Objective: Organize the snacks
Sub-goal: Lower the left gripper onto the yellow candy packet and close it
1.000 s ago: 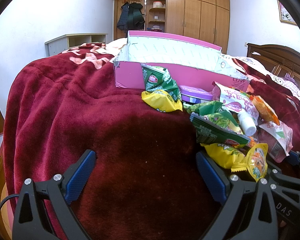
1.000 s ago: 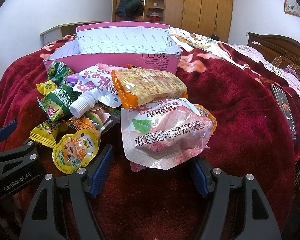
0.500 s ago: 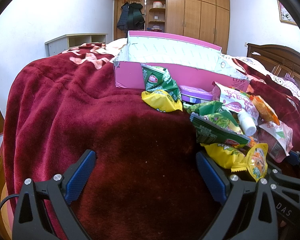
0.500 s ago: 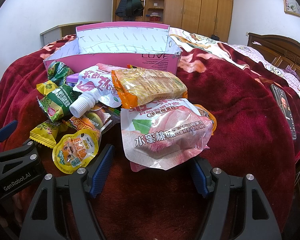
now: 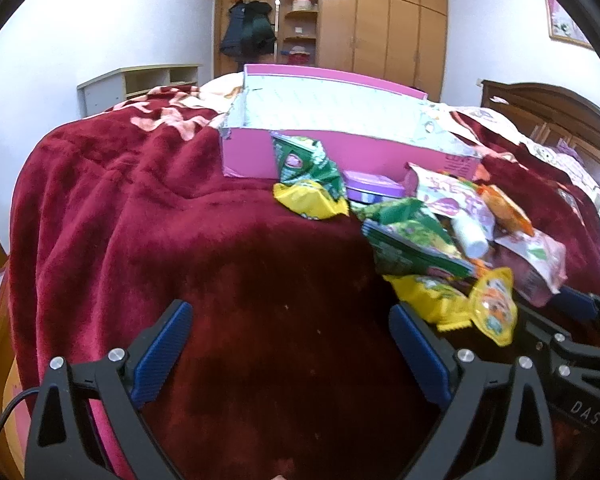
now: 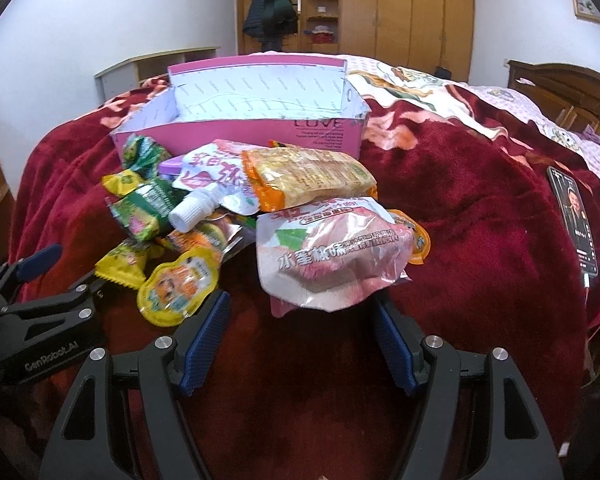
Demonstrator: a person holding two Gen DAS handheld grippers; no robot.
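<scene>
A pile of snack packets lies on a dark red blanket (image 5: pixel 172 216) in front of an open pink box (image 5: pixel 340 152), which also shows in the right wrist view (image 6: pixel 260 132). The pile holds a pink peach pouch (image 6: pixel 336 256), an orange packet (image 6: pixel 312 176), a white-capped pouch (image 6: pixel 204 196), green packets (image 5: pixel 412 240) and a yellow jelly cup (image 6: pixel 176 284). My left gripper (image 5: pixel 288 344) is open and empty over bare blanket, left of the pile. My right gripper (image 6: pixel 300 336) is open and empty, just short of the peach pouch.
A black phone (image 6: pixel 572 216) lies on the blanket at the right. A wooden headboard (image 6: pixel 560 84) stands at the far right, wardrobes (image 6: pixel 404 12) at the back, a low shelf (image 5: pixel 140 84) at the left. The blanket drops off at its left edge.
Both grippers have lifted slightly and stayed open; the view onto the box and pile is a little higher. The snacks have not moved.
</scene>
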